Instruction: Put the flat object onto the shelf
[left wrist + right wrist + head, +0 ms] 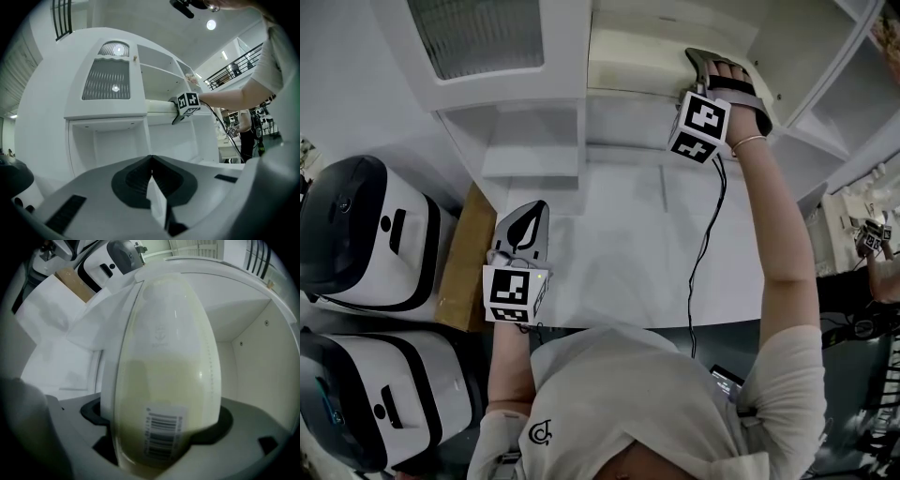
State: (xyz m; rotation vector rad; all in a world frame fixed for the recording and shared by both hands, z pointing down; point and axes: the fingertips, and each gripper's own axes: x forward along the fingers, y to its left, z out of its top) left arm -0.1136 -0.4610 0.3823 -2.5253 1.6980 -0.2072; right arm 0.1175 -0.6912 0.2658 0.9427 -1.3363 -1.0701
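The flat object (636,64) is a cream oval plate with a barcode sticker. It lies in an upper compartment of the white shelf (623,96). My right gripper (705,62) is raised to that compartment at the plate's right end. In the right gripper view the plate (168,352) fills the space between the jaws of the right gripper (159,413), which stand wide, dark pad showing on both sides. My left gripper (532,214) hangs low over the counter, shut and empty; its jaws (151,164) meet at the tips. The left gripper view shows the plate (159,107) on the shelf.
Two white-and-black appliances (370,234) (380,398) stand at the left beside a wooden board (461,267). A white counter (628,248) lies below the shelf. A cable (712,225) hangs from the right gripper. A cabinet door with ribbed glass (478,33) is upper left.
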